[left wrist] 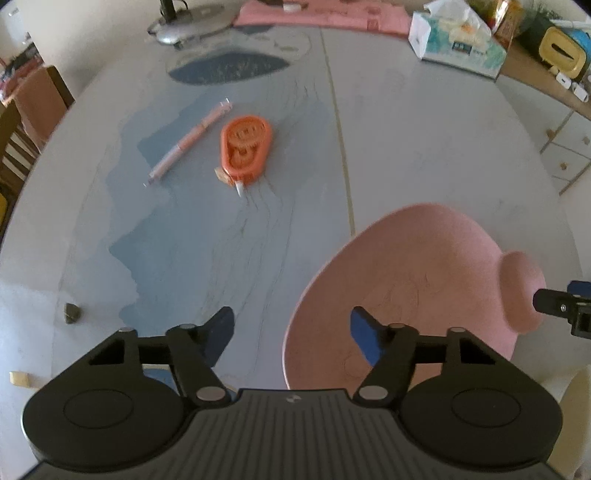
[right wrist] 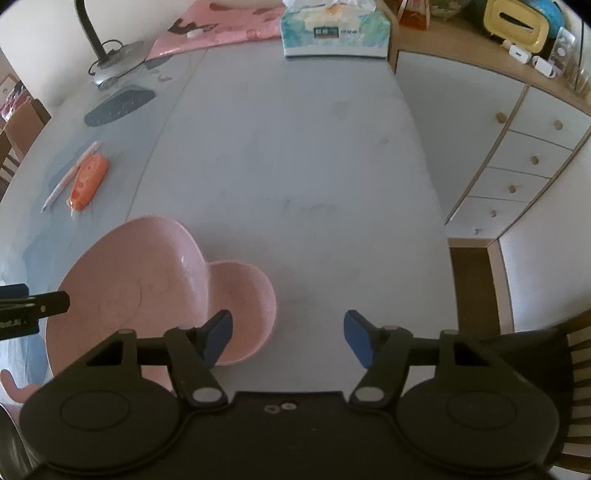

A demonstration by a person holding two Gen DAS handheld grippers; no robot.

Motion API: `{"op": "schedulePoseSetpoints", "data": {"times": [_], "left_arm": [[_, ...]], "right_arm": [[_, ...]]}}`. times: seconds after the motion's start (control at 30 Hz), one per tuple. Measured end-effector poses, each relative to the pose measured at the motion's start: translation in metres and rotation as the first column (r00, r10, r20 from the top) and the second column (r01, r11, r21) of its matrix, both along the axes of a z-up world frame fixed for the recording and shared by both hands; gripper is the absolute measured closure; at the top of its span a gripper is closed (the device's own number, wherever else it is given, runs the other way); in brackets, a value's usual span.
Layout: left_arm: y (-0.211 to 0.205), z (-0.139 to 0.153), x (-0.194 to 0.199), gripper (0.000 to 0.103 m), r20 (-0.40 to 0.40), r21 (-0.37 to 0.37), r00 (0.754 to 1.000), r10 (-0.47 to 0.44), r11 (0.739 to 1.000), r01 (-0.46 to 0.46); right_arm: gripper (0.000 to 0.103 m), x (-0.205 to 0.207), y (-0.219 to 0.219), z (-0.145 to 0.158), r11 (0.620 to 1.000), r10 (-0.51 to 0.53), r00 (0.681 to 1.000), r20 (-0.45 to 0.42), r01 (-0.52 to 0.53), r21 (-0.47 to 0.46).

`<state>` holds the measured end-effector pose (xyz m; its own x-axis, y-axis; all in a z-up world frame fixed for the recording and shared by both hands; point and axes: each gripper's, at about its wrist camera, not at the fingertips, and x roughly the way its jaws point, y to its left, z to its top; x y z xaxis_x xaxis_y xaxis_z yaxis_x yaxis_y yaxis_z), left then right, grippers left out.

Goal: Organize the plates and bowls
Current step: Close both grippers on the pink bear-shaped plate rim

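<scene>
A large pink plate (left wrist: 406, 288) lies on the grey table (left wrist: 258, 258), and its far edge overlaps a smaller pink bowl (left wrist: 521, 291). My left gripper (left wrist: 291, 332) is open and points steeply down at the plate's left rim. One fingertip (left wrist: 365, 336) is over the plate and the other is over bare table. In the right wrist view the plate (right wrist: 122, 288) is at lower left beside the bowl (right wrist: 243, 295). My right gripper (right wrist: 288, 336) is open, straddling the bowl's right rim without pressing on it. Each gripper's tip shows at the edge of the other view.
An orange tape dispenser (left wrist: 245, 149) and a pink pen (left wrist: 188, 142) lie mid-table. A tissue box (left wrist: 458, 42), a lamp base (left wrist: 192, 22) and a pink sheet (left wrist: 321, 14) sit at the far edge. A white drawer unit (right wrist: 517, 166) stands to the right, beside a chair back (right wrist: 569, 354).
</scene>
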<state>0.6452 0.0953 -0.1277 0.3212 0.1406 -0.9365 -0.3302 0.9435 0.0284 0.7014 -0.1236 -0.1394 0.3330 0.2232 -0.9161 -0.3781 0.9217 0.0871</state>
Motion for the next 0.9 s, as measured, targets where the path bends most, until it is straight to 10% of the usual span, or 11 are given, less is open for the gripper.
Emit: {"op": "schedulePoseSetpoints", "data": {"times": [0.33, 0.9], "left_arm": [[0.001, -0.015, -0.006, 0.072, -0.052, -0.072, 0.998, 0.020, 0.997, -0.024], [0.009, -0.020, -0.018, 0.090, -0.041, -0.102, 0.997, 0.069, 0.992, -0.073]], "right_arm": [[0.063, 0.001, 0.002, -0.008, 1.000, 0.018, 0.999, -0.044, -0.017, 0.022], [0.088, -0.004, 0.006, -0.008, 0.998, -0.033, 0.998, -0.057, 0.036, 0.054]]}}
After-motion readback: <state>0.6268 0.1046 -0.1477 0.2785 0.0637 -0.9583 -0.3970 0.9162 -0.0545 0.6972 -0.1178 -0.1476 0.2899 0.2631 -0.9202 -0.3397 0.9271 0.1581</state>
